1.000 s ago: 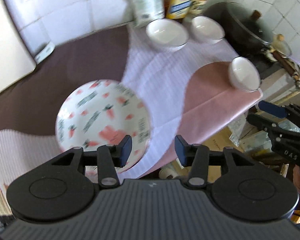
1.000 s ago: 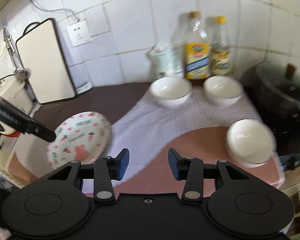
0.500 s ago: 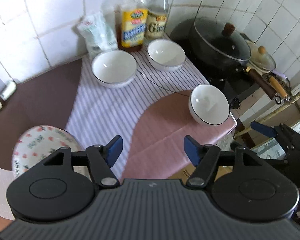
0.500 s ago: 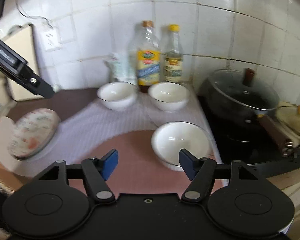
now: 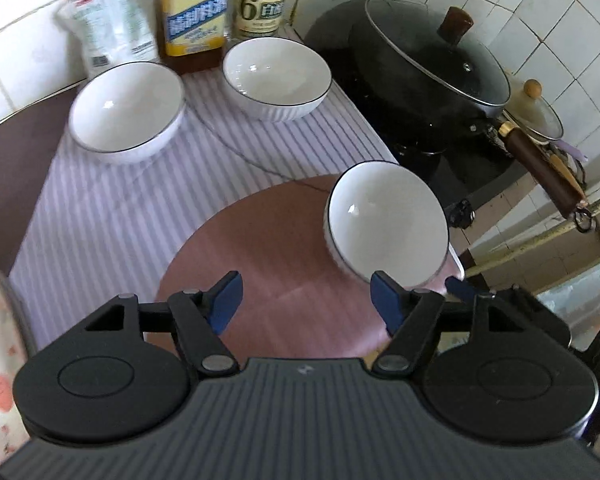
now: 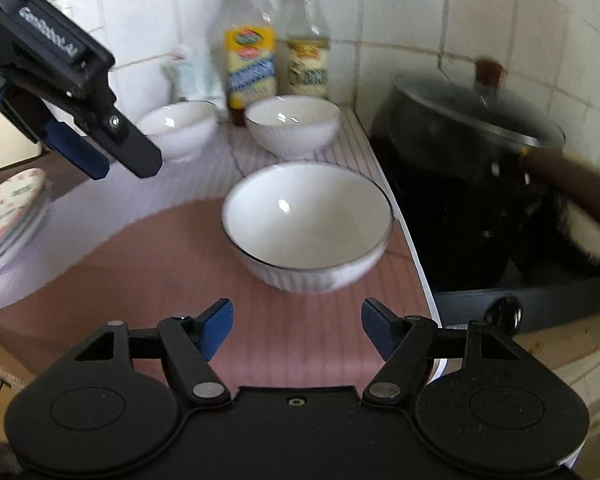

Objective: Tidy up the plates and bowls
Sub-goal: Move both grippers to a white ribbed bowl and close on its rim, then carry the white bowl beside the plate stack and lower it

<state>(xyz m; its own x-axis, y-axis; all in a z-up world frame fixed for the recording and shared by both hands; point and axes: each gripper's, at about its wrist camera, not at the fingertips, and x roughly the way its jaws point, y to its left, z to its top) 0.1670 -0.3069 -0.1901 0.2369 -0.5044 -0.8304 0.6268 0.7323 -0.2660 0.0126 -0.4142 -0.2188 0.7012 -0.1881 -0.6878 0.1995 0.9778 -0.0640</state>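
Right wrist — claw (image 6: 296, 328) agape, bowl (image 6: 306, 220) ahead.

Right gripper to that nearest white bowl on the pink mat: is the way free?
Probably yes. The right gripper is open, empty, and faces the nearest bowl with only bare pink mat between. The left gripper sits off to the side.
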